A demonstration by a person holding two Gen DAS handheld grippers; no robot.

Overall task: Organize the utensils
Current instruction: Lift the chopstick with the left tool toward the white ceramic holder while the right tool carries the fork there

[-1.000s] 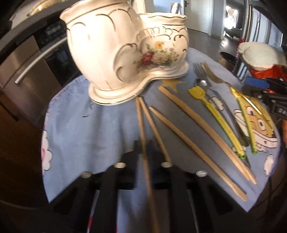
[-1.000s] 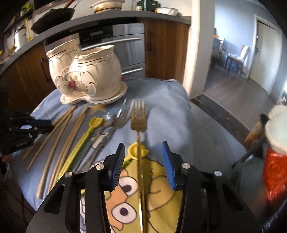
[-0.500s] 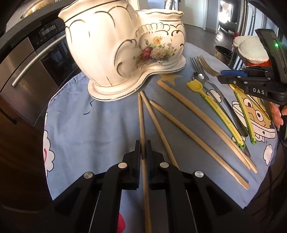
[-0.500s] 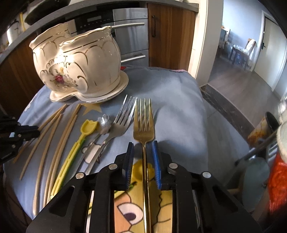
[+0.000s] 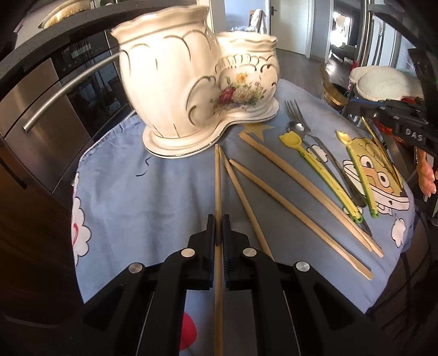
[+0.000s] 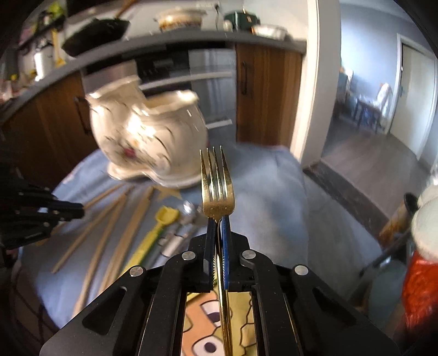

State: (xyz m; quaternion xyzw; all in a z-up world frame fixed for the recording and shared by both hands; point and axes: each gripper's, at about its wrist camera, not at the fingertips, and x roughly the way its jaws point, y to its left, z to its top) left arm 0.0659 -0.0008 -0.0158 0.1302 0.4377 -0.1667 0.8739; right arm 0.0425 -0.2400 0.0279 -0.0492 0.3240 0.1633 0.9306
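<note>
We are in a home kitchen: a built-in steel oven (image 6: 189, 71) sits among wooden cabinets (image 6: 268, 95), with a frying pan (image 6: 95, 32) and pots (image 6: 178, 20) above.

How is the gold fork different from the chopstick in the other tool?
The gold fork is shiny metal with four tines; the chopstick is a plain wooden stick. The fork is lifted off the cloth, while the chopstick looks low over it. Both are clamped, fork in the right tool, chopstick in the left tool.
</note>
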